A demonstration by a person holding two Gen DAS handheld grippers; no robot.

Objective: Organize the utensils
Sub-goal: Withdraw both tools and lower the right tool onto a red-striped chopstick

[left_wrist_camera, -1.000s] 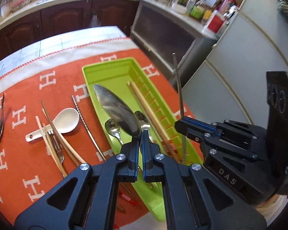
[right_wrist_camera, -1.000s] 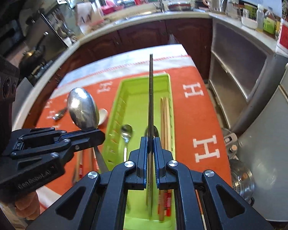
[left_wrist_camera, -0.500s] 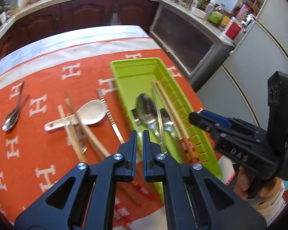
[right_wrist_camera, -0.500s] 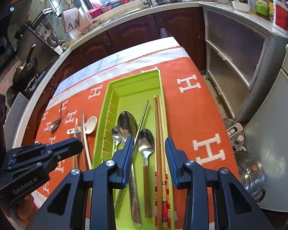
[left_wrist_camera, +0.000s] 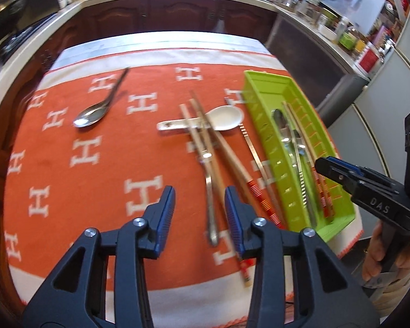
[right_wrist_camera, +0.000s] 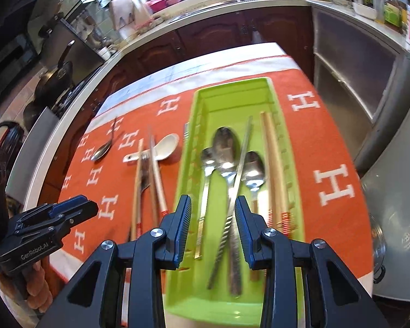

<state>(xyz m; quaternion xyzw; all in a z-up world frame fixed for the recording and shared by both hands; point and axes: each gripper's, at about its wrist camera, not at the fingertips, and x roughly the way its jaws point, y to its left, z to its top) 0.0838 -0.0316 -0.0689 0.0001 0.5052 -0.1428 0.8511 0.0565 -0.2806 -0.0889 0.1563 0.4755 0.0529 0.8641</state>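
Observation:
The green tray [right_wrist_camera: 232, 84] holds a large metal spoon [right_wrist_camera: 224, 142], two smaller spoons, a metal chopstick [right_wrist_camera: 243, 158] lying across them and wooden chopsticks [right_wrist_camera: 273, 164]. My right gripper [right_wrist_camera: 212, 202] hangs open over the tray's near end with nothing between its pads. To the left of the tray [left_wrist_camera: 262, 82], my left gripper [left_wrist_camera: 199, 194] is over the cloth with its jaws opening and nothing in them. Ahead of it lie a fork [left_wrist_camera: 209, 191], wooden chopsticks [left_wrist_camera: 218, 147], a white ceramic spoon [left_wrist_camera: 224, 117], a metal chopstick [left_wrist_camera: 254, 153] and, far left, a metal spoon [left_wrist_camera: 93, 114].
An orange cloth [left_wrist_camera: 95, 191] with white H marks covers the table, whose near edge lies just below both grippers. Dark kitchen cabinets [right_wrist_camera: 218, 35] run behind. A grey cupboard [right_wrist_camera: 355, 63] and a pot lid [right_wrist_camera: 393, 240] on the floor sit to the right.
The left gripper let the large spoon go into the tray, swung left over the cloth and opened. The right gripper let the metal chopstick drop into the tray and stands open.

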